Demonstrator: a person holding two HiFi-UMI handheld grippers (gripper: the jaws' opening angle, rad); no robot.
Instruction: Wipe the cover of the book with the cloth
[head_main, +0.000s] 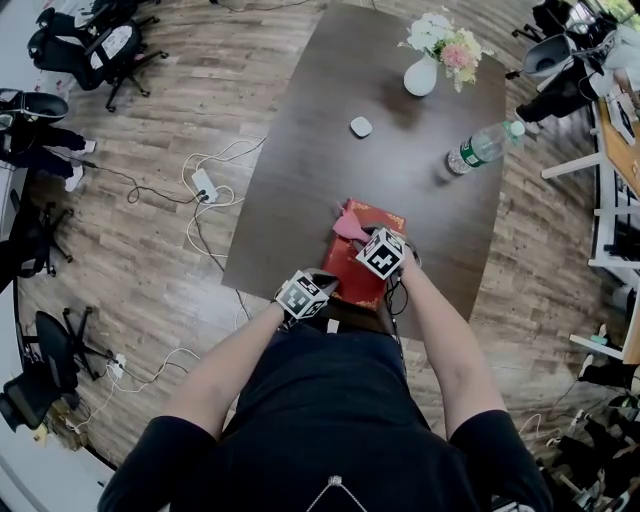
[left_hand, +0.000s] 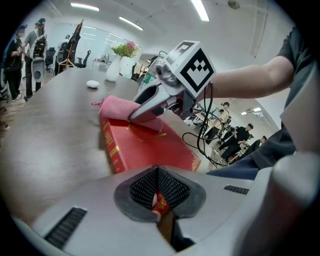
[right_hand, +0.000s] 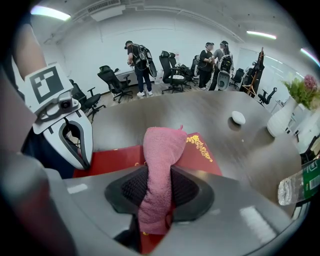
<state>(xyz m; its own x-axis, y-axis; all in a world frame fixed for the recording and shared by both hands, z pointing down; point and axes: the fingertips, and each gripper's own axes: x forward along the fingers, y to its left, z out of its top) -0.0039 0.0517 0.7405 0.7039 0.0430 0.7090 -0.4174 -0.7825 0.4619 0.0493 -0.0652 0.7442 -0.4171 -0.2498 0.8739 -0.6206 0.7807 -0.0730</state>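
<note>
Pink cloth (right_hand: 162, 145) pinched in right gripper (right_hand: 159, 192); left gripper (left_hand: 159, 195) clamps gold-printed red book (left_hand: 145, 147).

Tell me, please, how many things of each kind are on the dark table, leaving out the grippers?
red book: 1
pink cloth: 1
white vase of flowers: 1
plastic bottle: 1
small white oval object: 1
Total: 5

Black short-sleeved shirt (head_main: 330, 430); grey left gripper (left_hand: 159, 202) and right gripper (right_hand: 157, 197).
</note>
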